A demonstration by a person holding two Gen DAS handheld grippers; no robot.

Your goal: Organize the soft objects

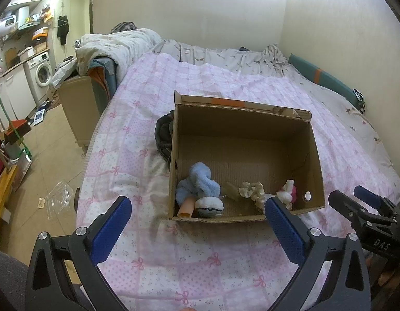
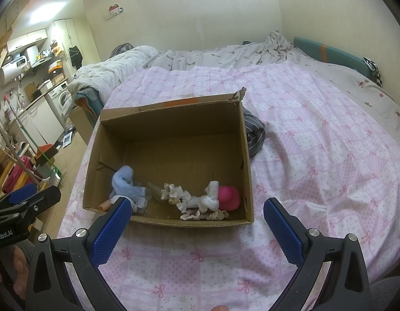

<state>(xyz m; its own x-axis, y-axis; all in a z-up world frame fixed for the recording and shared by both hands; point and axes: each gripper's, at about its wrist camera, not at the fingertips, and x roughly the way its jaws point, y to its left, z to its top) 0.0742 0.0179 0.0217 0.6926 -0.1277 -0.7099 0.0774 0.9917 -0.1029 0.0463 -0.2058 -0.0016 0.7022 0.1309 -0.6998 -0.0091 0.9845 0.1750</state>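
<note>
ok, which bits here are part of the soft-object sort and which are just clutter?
Job:
- cardboard box
- blue plush
- pink toy
- white cloth knot
- both grippers, jaws open, holding nothing

Lying about:
- dark garment beside the box
- washing machine
- plastic packaging on the floor

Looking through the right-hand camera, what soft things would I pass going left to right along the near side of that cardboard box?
Blue fluffy sock → cream frilly cloth → knotted white sock → pink toy, all inside the cardboard box.
</note>
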